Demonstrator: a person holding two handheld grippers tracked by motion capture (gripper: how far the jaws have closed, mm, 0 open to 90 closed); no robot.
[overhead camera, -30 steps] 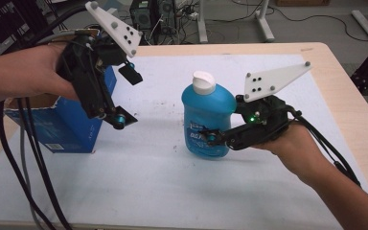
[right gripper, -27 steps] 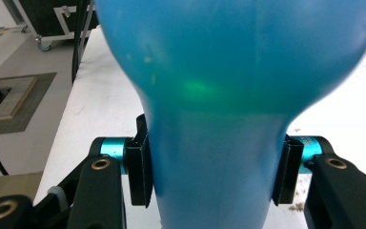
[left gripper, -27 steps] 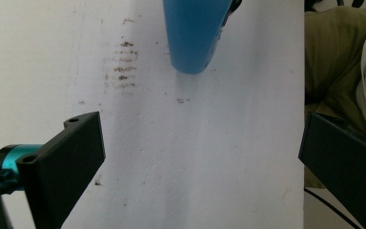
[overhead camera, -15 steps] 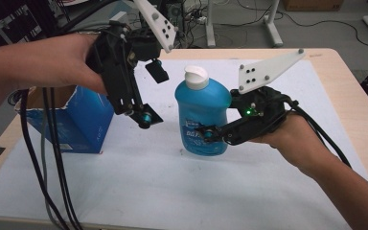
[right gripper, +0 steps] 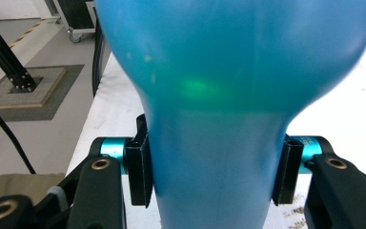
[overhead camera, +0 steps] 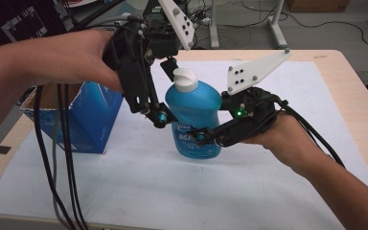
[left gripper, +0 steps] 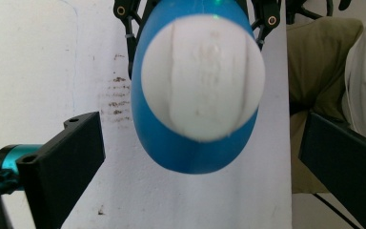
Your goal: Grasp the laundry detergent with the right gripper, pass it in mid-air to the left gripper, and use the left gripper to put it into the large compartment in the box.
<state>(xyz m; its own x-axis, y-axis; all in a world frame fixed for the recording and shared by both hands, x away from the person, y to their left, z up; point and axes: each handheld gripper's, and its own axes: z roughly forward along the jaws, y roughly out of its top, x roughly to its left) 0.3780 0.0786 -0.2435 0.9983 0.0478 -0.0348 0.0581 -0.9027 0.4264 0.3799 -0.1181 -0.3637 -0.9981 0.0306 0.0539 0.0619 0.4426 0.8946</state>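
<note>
- Right now the right hand-held gripper (overhead camera: 206,138) is clamping the lower body of the blue bottle (overhead camera: 195,115), its pads pressing on both flanks in the right gripper view (right gripper: 219,157).
- The bottle is standing upright and appears to be held a little above the white sheet (overhead camera: 172,191) covering the worktop (overhead camera: 350,91), near the sheet's middle.
- Its white cap (overhead camera: 184,79) is sitting on top, facing the left gripper view as a pale disc (left gripper: 202,78).
- The left hand-held gripper (overhead camera: 165,103) is hovering at the bottle's upper part, pointing down from above and from the left.
- Its jaws are standing wide apart, one on each side of the cap in the left gripper view, with clear gaps and nothing gripped.
- One turquoise-tipped jaw end is lying just beside the bottle's left shoulder in the high view; whether it is touching is hard to tell.
- A blue cardboard box (overhead camera: 88,120) with its top open is resting on the sheet, left of the bottle and near it.
- Black cables (overhead camera: 57,158) are trailing down from the left hand across the box's front.
</note>
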